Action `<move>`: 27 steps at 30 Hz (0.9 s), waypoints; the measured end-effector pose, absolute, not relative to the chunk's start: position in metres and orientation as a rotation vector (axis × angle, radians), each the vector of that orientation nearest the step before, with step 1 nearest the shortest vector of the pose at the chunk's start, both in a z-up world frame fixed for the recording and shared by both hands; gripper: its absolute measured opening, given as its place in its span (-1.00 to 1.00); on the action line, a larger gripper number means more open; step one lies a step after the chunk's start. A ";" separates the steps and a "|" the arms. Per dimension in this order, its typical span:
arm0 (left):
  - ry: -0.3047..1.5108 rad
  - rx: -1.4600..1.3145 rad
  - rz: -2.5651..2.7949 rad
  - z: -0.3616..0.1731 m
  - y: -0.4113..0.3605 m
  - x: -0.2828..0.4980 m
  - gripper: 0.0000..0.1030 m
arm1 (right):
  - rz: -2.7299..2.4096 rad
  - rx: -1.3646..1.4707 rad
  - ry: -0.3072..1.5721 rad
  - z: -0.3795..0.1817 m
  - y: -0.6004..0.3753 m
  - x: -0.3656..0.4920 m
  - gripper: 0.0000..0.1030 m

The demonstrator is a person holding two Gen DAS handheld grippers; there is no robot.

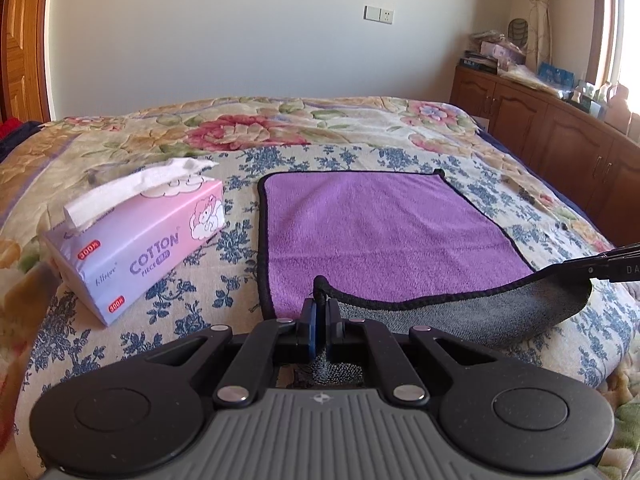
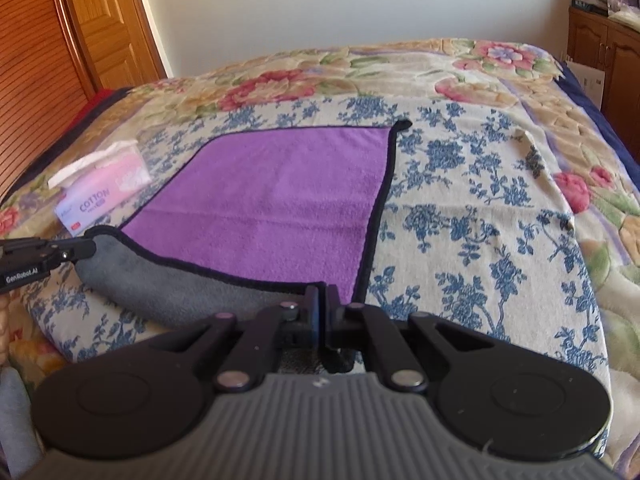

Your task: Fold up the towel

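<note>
A purple towel (image 1: pixel 384 232) with black edging and a grey underside lies on the flowered bedspread; it also shows in the right wrist view (image 2: pixel 280 200). My left gripper (image 1: pixel 320 304) is shut on the towel's near left corner and lifts it a little. My right gripper (image 2: pixel 322 296) is shut on the near right corner. The near edge hangs between them, with its grey underside (image 1: pixel 480 316) turned up. The right gripper shows at the right edge of the left wrist view (image 1: pixel 600 266). The left gripper shows at the left edge of the right wrist view (image 2: pixel 60 256).
A pink tissue pack (image 1: pixel 140 236) marked COTTON lies on the bed left of the towel, also in the right wrist view (image 2: pixel 100 196). A wooden cabinet (image 1: pixel 560 136) with clutter stands right of the bed. A wooden door (image 2: pixel 92 28) is at far left.
</note>
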State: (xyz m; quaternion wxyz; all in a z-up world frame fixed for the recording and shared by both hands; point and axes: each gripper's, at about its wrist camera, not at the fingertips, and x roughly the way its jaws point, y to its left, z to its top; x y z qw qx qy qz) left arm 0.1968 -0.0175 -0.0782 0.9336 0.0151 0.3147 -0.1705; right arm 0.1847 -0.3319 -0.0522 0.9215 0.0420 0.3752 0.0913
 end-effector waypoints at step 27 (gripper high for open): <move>0.519 0.002 -0.349 -0.042 -0.019 0.199 -0.92 | 0.222 0.015 0.597 -0.018 -0.325 0.192 -0.94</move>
